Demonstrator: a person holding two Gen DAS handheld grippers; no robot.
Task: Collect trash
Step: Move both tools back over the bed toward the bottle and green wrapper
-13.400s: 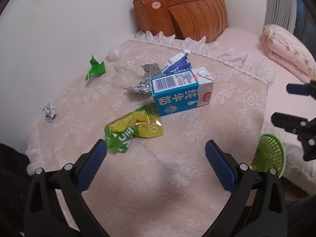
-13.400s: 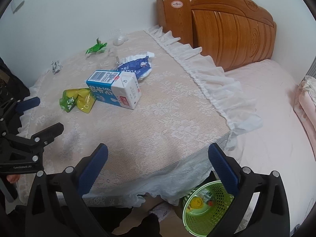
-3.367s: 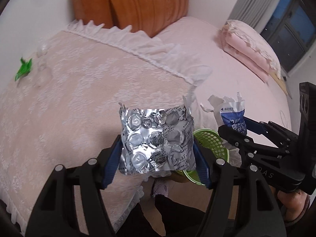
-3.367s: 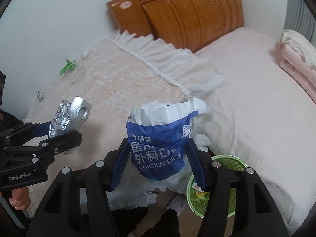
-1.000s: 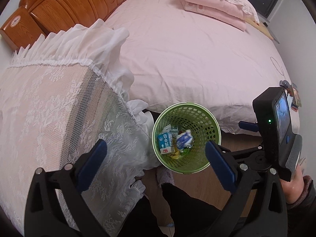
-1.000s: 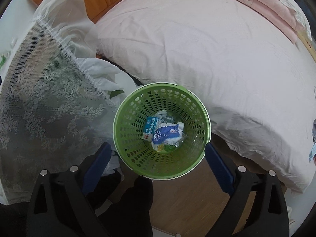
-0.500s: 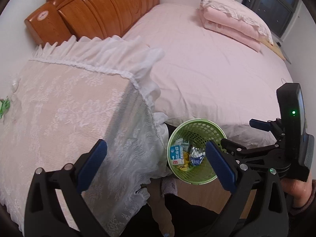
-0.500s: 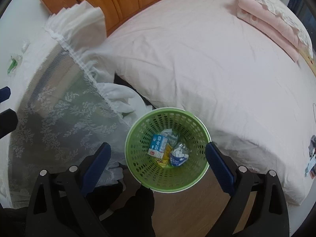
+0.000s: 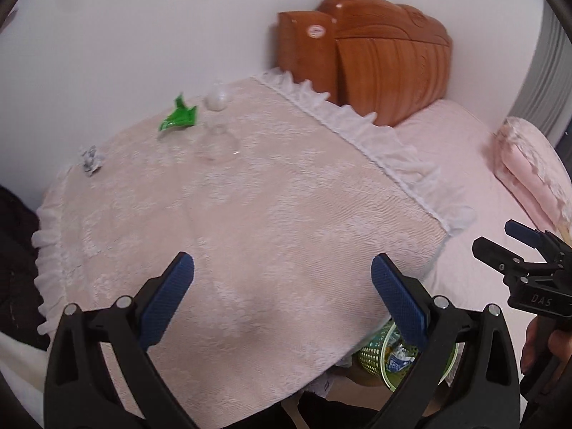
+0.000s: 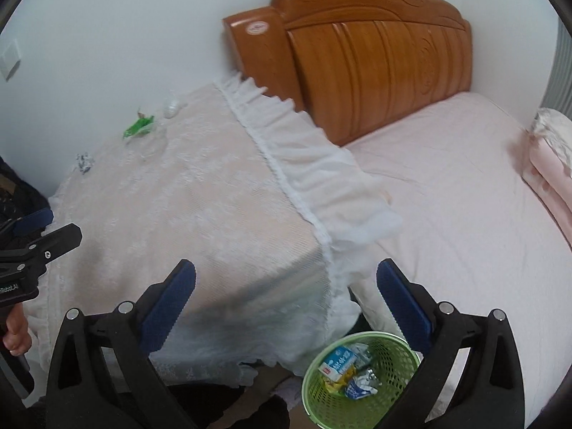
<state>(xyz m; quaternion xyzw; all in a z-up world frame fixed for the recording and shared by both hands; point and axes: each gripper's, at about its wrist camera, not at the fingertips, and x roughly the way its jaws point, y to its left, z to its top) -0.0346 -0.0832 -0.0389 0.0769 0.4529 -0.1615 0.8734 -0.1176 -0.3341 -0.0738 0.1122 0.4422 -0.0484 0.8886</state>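
Trash lies at the far end of the lace-covered table [image 9: 286, 214]: a green wrapper [image 9: 178, 118] [image 10: 138, 127], a crumpled foil ball [image 9: 91, 159] [image 10: 84, 162], a clear plastic cup [image 9: 218, 143] and a whitish plastic scrap [image 9: 215, 100] [image 10: 171, 108]. My left gripper [image 9: 282, 268] hovers open and empty over the table's near part. Off the table's corner, my right gripper [image 10: 286, 271] has its jaws opening with nothing between them. Below it on the floor, the green basket [image 10: 404, 361] holds a milk carton and wrappers. Its mesh [image 9: 371, 354] peeks from under the table edge.
A pink bed [image 10: 447, 196] with a wooden headboard [image 10: 375, 53] fills the right side, with folded pink bedding [image 9: 529, 164] on it. The white frill [image 10: 321, 178] hangs between table and bed. A hand [image 10: 14, 332] grips the left tool's handle.
Both views have swung up from the basket to the table top and headboard. The basket has dropped to the lower edge of each view. Both grippers have stayed empty.
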